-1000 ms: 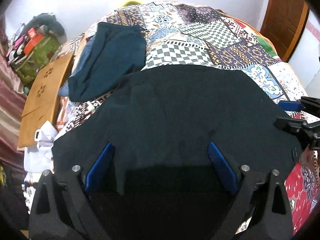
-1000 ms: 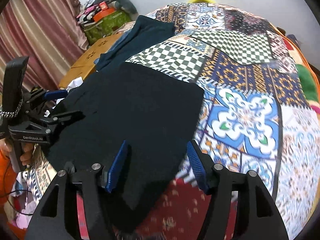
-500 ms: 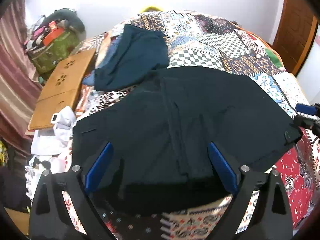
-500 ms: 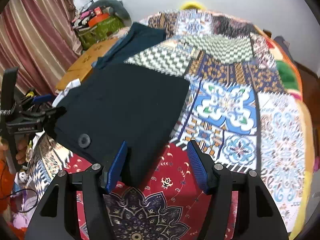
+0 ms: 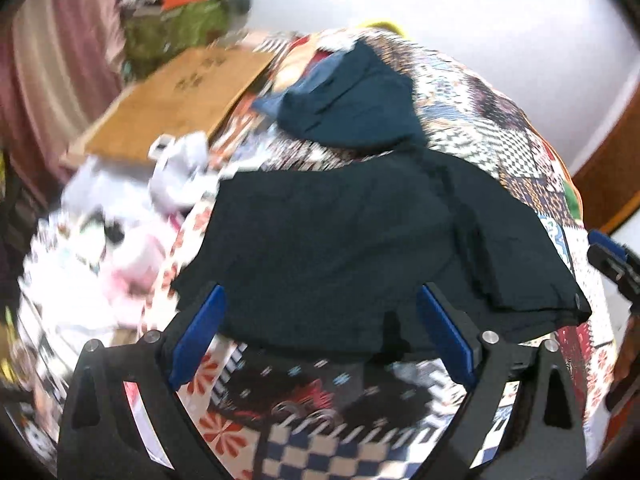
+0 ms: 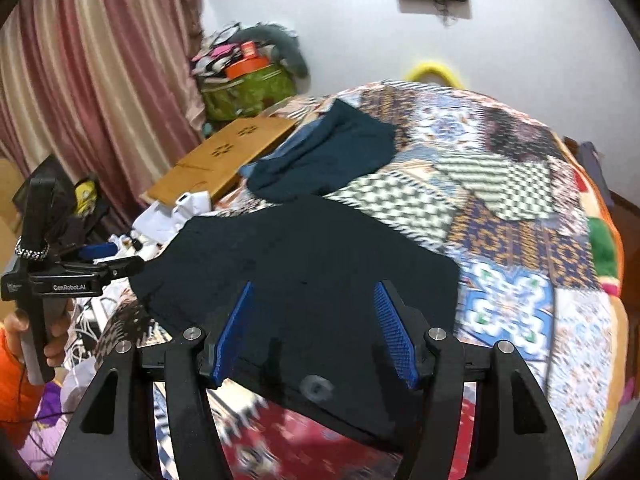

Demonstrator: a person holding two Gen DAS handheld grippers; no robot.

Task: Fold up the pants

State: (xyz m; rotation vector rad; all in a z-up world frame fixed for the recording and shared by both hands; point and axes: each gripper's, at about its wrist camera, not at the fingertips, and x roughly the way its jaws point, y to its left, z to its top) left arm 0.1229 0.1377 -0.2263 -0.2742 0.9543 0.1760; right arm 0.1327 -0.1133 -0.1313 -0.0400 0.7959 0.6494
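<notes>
The black pants (image 5: 360, 248) lay flat on the bed (image 6: 520, 248), on top of a patchwork quilt (image 6: 508, 304) with many colors. In the right wrist view, a round button (image 6: 316, 387) showed near the pants' close edge.

The left tongs (image 5: 320, 332) were wide apart and held nothing. Their blue pads (image 5: 198, 334) sat just above the close edge of the pants; it was hard to tell if they touched the cloth. The right tongs (image 6: 316, 332) were also wide apart and held nothing. They hung over the close part of the pants, with the button between and below the two pads (image 6: 232, 336).

In the right wrist view, the left tongs showed at the far left, held by a hand (image 6: 44, 332), close to the left edge of the pants. In the left wrist view, the tips of the right tongs peeked in at the right edge of the picture, near a corner of the pants.

A second dark teal garment (image 6: 328, 156) lay farther back on the bed, just past the pants. Beside it was a wooden board (image 6: 224, 156). White clothes (image 5: 176, 160) lay in a heap near the board. A green bag (image 6: 248, 88) sat by the pink curtain (image 6: 88, 80).
</notes>
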